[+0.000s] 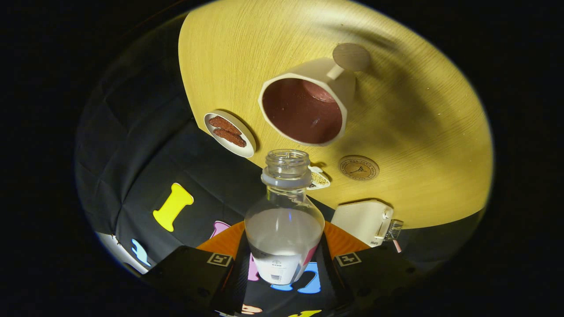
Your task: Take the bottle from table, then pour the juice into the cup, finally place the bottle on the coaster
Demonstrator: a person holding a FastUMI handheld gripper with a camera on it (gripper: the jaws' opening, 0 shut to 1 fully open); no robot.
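The tool (pixel 284 259) grips an uncapped bottle (pixel 284 220), tilted toward the cup (pixel 304 110) on the tabletop (pixel 418 114) — pouring seems underway; the coaster (pixel 358 167) waits bare.

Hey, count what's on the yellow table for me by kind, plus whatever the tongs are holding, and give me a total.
Clear plastic bottle, held between the tongs: 1
Beige cup with dark red inside: 1
Round coasters: 2
White dish of brown biscuits: 1
White boxy appliance: 1
Small white patterned item: 1
Total: 7
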